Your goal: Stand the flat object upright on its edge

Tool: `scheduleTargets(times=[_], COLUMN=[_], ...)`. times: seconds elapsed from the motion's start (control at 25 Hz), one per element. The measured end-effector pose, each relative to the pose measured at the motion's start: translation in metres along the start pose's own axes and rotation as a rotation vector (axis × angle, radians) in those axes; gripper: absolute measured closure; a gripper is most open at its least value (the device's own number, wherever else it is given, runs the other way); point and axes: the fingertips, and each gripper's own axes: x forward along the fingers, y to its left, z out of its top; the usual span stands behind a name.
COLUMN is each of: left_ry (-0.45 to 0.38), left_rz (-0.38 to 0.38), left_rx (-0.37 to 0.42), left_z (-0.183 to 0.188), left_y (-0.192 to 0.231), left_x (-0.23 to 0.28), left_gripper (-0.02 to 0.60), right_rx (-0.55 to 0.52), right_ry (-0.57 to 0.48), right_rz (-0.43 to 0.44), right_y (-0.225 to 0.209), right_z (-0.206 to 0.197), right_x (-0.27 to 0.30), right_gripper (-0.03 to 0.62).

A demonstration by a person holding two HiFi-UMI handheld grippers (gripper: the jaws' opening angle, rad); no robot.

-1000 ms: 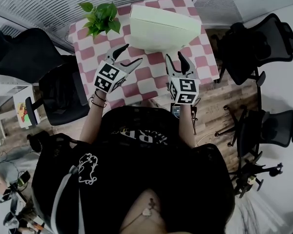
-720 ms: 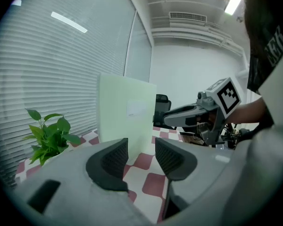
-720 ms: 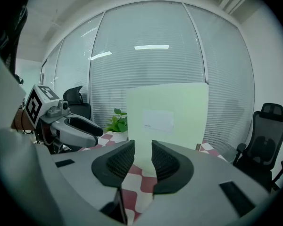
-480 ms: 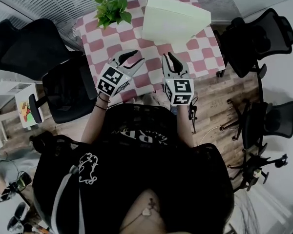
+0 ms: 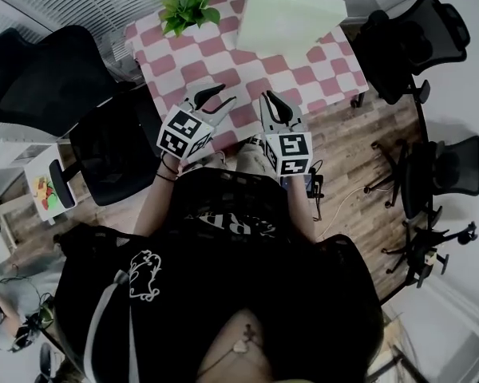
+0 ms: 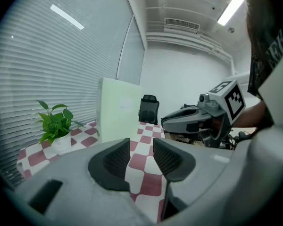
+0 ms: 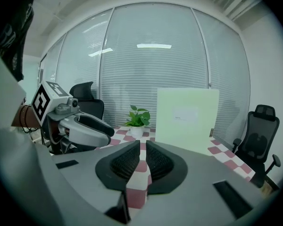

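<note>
Pale-green flat object (image 5: 291,14) stands upright at far edge of checkered table (image 5: 215,62).

Overhead and low views share table (image 5: 215,58)

Label (image 7: 185,114) on pale green panel (image 7: 187,126) — print too small to read. Head view: bench (image 5: 223,54) far edge cut off at top — person (image 5: 223,294) hides floor (image 5: 351,182) beneath.

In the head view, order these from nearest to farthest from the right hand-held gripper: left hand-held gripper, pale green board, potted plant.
From the right hand-held gripper; both grippers' jaws have just been closing, empty:
1. Left hand-held gripper, beside it, leftward.
2. Pale green flat board, upright, straight ahead.
3. Green potted plant, far left corner.
</note>
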Motion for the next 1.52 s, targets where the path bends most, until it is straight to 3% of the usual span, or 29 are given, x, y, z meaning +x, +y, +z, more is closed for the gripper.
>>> scheduleTargets(times=[0.36,0.76,1.12,1.52], left_ry=[-0.014,-0.028,-0.033,-0.012], left_rz=[-0.029,0.024,0.047,0.085], left_rx=[-0.034,-0.060,-0.062,-0.056], left_z=[-0.011,-0.016,-0.020,-0.044], left_y=[-0.022,-0.046,-0.135,-0.239], left_x=[-0.009,-0.023,-0.017,-0.029], left_gripper=[0.419,0.419,0.419,0.419], right_rx=[-0.028,-0.048,-0.043,-0.050], right_ry=[0.052,0.068,0.036,0.001], right_rz=[0.023,0.094,0.103,0.160], right_y=[0.022,0.042,0.024,0.030], right_z=[-0.015,-0.034,-0.063,-0.097], right_x=[-0.018,-0.046,-0.128,-0.212], right_gripper=[0.554,0.554,0.554,0.554])
